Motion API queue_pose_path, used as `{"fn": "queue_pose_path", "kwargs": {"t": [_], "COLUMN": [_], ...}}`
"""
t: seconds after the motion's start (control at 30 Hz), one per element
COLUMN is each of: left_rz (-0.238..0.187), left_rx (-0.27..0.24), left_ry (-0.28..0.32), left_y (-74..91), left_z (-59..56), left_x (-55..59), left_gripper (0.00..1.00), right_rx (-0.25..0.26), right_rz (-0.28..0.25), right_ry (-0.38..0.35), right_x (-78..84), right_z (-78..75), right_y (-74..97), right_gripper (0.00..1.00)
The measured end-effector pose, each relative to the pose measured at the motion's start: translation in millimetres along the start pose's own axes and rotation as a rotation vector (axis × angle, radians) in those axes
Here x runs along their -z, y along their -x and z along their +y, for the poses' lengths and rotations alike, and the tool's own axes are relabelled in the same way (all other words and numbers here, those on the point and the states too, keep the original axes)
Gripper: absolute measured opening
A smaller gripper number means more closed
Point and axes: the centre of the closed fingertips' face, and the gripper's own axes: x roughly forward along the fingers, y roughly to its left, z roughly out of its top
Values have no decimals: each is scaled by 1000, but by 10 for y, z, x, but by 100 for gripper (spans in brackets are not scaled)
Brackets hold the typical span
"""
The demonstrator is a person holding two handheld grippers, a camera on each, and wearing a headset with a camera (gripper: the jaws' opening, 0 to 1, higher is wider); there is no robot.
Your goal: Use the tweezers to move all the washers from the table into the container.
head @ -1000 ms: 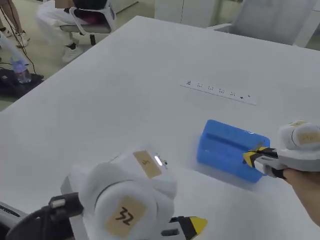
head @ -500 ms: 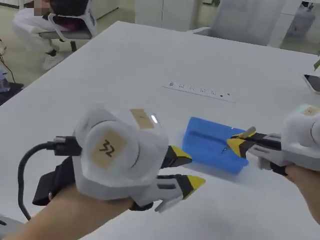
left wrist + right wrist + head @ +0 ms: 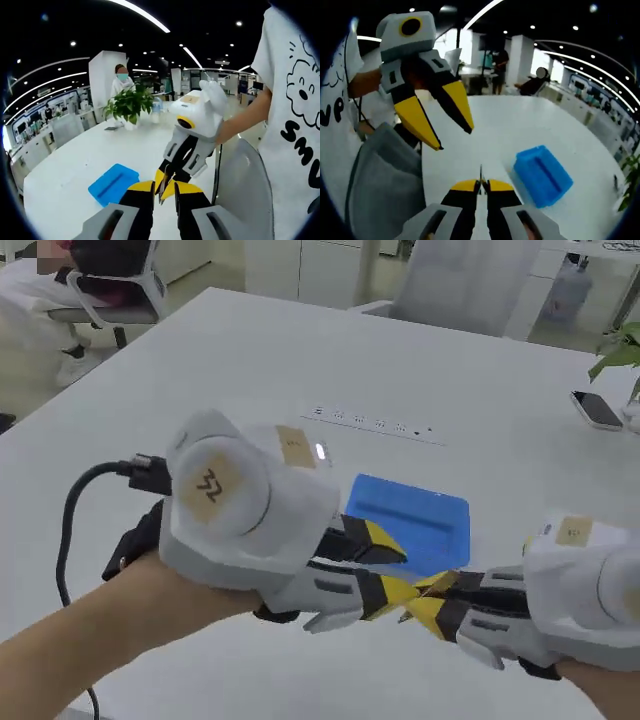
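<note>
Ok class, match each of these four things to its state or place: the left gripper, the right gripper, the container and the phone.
Column one:
1 left gripper
2 right gripper
3 container
4 phone

Column two:
A blue, lying on the table
B jaws shut on the tweezers
C near the table's far right edge
D jaws apart

Pairs: 1-D, 2-B, 3-A, 4-C
</note>
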Motion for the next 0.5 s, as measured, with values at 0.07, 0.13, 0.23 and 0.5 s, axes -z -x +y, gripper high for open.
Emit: {"fn": "queue_pose_path", "kwargs": {"t": [0.07, 0.13, 0.23, 0.5], "left_rz": [15, 41, 68, 137], "left_rx": [22, 66, 99, 179], "left_ry": [-18, -37, -57, -138], "left_y": [-32, -86, -152, -286], "left_z": [-25, -85, -137, -306], "left_x": [15, 61, 137, 322], "left_gripper": [12, 10, 8, 3], "right_rx": [-9, -26, -39, -77], "right_rz": [6, 13, 34, 107], "right_ry": [8, 19, 53, 116], "right_x": [11, 27, 78, 280], "right_z": [33, 93, 157, 235], "right_y": [-17, -48, -79, -176], "right_gripper": [3, 3, 3, 3]}}
